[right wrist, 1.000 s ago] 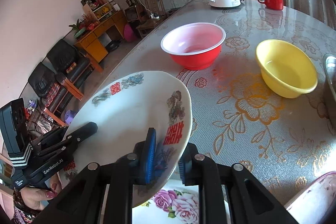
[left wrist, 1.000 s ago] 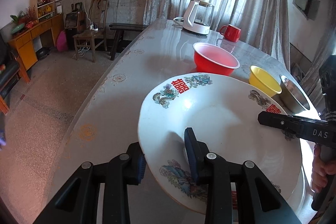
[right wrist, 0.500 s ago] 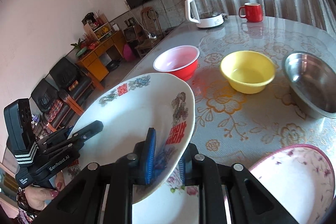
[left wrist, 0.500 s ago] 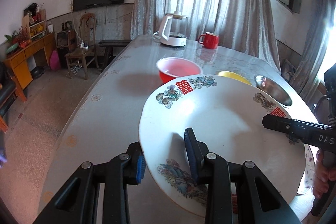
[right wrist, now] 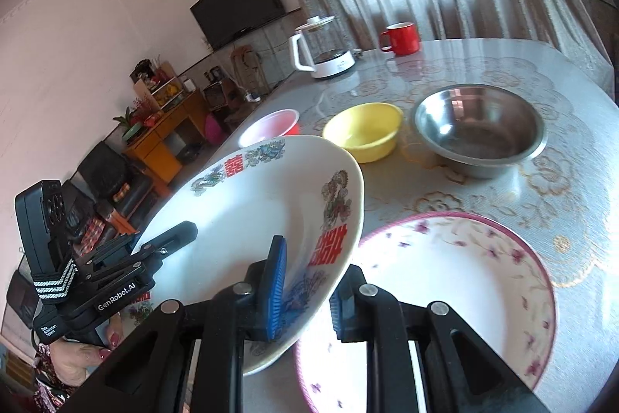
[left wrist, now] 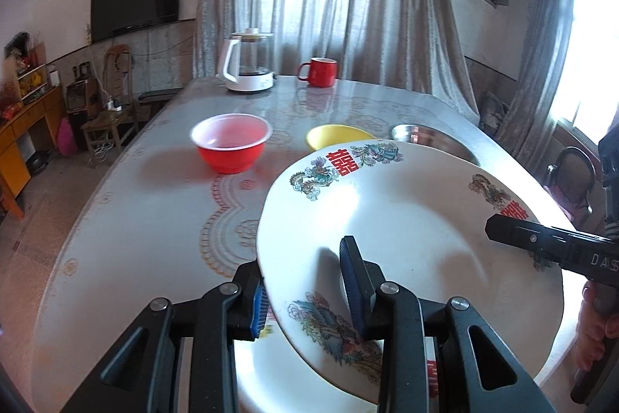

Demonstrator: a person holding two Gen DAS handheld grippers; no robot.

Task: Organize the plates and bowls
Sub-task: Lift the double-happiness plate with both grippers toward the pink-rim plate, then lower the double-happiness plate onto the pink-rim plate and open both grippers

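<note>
Both grippers pinch the same white dragon-and-phoenix plate (left wrist: pixel 406 231), lifted clear of the table (left wrist: pixel 154 204) and tilted. The left gripper (left wrist: pixel 305 291) clamps the plate's rim at about 7 o'clock in the left wrist view, one blue pad under the rim and one on the inner face. The right gripper (right wrist: pixel 305 291) clamps the opposite rim, one pad inside and one outside the edge.

In the right wrist view, a pink-rimmed floral plate (right wrist: pixel 464 297) lies flat at 4 o'clock, its left portion hidden beneath the held plate's lower edge; whether the two touch cannot be told. Beyond it, toward 12 to 2 o'clock, stand a yellow bowl (right wrist: pixel 363 134) and a steel bowl (right wrist: pixel 479 134), close beside each other, with a red bowl (right wrist: pixel 271 130) partly hidden behind the plate's upper rim. A glass kettle (right wrist: pixel 321 53) and red mug (right wrist: pixel 400 37) stand at the far edge.

In the left wrist view, bare patterned tablecloth stretches from 9 to 11 o'clock, out to the table's curved left edge.
</note>
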